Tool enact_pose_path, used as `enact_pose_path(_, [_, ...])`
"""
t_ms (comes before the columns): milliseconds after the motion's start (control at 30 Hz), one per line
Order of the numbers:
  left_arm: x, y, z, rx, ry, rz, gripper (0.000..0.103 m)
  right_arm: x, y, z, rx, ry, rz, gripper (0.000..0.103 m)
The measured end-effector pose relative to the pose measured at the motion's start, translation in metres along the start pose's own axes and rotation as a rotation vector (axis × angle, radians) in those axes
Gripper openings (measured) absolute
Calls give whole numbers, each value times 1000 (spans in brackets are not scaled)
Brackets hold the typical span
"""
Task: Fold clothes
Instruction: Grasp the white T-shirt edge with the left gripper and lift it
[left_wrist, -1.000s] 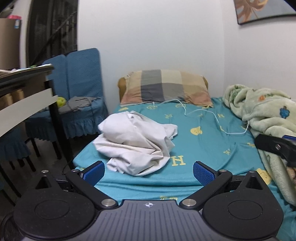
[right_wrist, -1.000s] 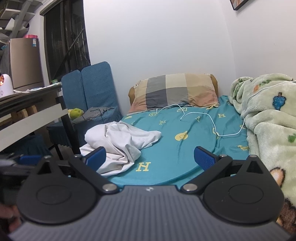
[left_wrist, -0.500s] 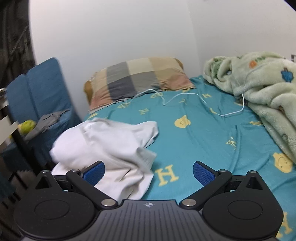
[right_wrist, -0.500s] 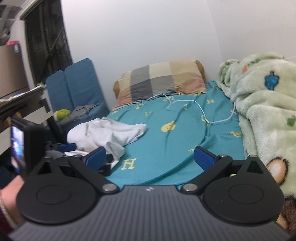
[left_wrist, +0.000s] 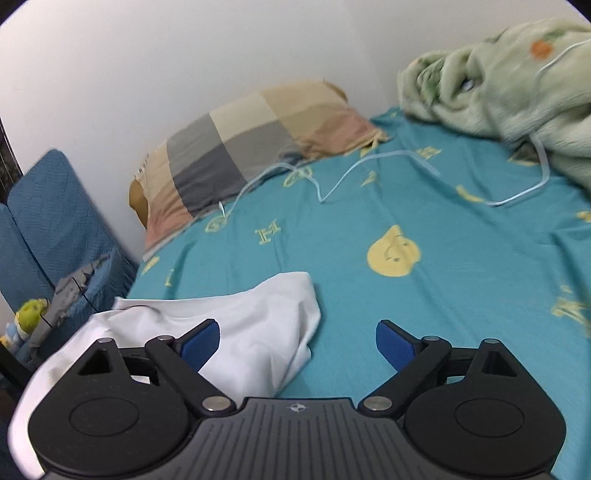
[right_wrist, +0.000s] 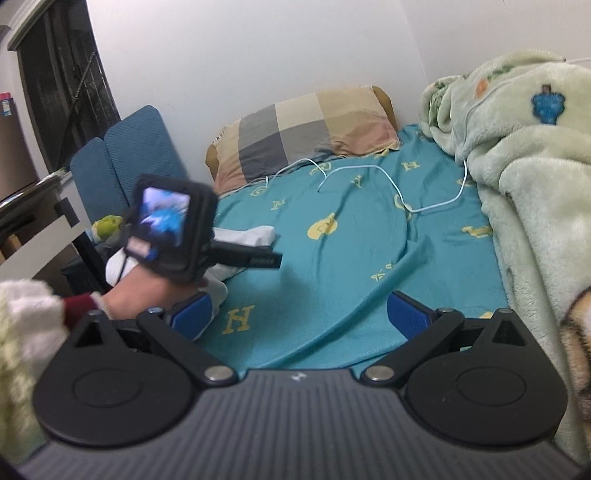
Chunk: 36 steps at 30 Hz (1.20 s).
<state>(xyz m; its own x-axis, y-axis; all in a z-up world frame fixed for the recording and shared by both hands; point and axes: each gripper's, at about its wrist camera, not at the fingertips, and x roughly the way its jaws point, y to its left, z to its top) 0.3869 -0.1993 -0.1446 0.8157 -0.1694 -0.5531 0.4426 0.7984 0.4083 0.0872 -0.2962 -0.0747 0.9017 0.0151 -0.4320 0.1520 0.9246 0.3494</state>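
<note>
A crumpled white garment (left_wrist: 266, 317) lies on the near left part of the teal bed sheet (left_wrist: 461, 288). My left gripper (left_wrist: 297, 338) hovers just above its right edge. Its jaws are closing, still wide, with the garment's corner between them and untouched by the pads. In the right wrist view the garment (right_wrist: 255, 234) shows behind a hand (right_wrist: 140, 295) holding the left tool, whose camera housing (right_wrist: 166, 225) faces me. My right gripper (right_wrist: 299, 314) stands open over bare sheet, to the right of the garment, with nothing between its fingers.
A checked pillow (left_wrist: 258, 147) lies at the head of the bed. A green fleece blanket (left_wrist: 517, 85) is heaped along the right side, and a white cable (left_wrist: 369, 162) runs across the sheet. A blue chair (left_wrist: 48, 229) holding a grey cloth and a green toy (left_wrist: 31, 314) stands left of the bed.
My left gripper has swept forward, rightward and down over the bed to the white garment, rolling as it went, and its jaws have narrowed slightly. The left hand has come into the right wrist view.
</note>
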Motion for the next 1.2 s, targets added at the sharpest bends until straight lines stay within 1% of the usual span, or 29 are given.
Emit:
enact_pose_path(67, [26, 5, 3, -30, 37, -11, 85, 8, -2, -2, 0, 15, -11, 103])
enact_pose_path(133, [43, 10, 1, -58, 60, -14, 67, 15, -6, -5, 5, 25, -20, 103])
enact_pose_path(200, [49, 15, -2, -84, 66, -4, 22, 21, -9, -6, 13, 35, -29, 103])
enact_pose_path(233, [49, 19, -3, -102, 59, -5, 5, 23, -10, -7, 18, 37, -31, 103])
enact_pose_path(333, [32, 26, -6, -137, 31, -26, 3, 26, -11, -9, 19, 37, -33, 103])
enact_pose_path(433, [-16, 32, -9, -140, -28, -52, 2, 25, -11, -8, 14, 29, -28, 103])
enact_pose_path(567, [-103, 51, -15, -181, -104, -107, 2, 14, -8, -5, 6, -6, -18, 103])
enact_pose_path(700, [-206, 64, -30, -222, -180, -178, 2, -1, -1, 1, -25, -46, 3, 103])
enact_pose_path(767, [-257, 70, -44, -261, -212, -218, 2, -10, 2, 4, -33, -67, 14, 103])
enact_pose_path(867, [-328, 76, -77, -306, -229, -259, 2, -24, 3, 10, -23, -89, 36, 103])
enact_pose_path(933, [-360, 81, -107, -346, -189, -262, 2, -34, 4, 13, -7, -98, 56, 103])
enact_pose_path(1000, [-374, 83, -138, -377, -92, -242, 2, -41, 4, 16, 9, -104, 73, 103])
enact_pose_path(1100, [-370, 92, -176, -406, 72, -188, 3, -45, 3, 17, 34, -86, 99, 103])
enact_pose_path(1167, [-360, 102, -192, -459, 174, -181, 3, -43, 1, 16, 46, -57, 113, 103])
enact_pose_path(1200, [-357, 108, -197, -484, 205, -180, 3, -40, 0, 15, 57, -36, 116, 103])
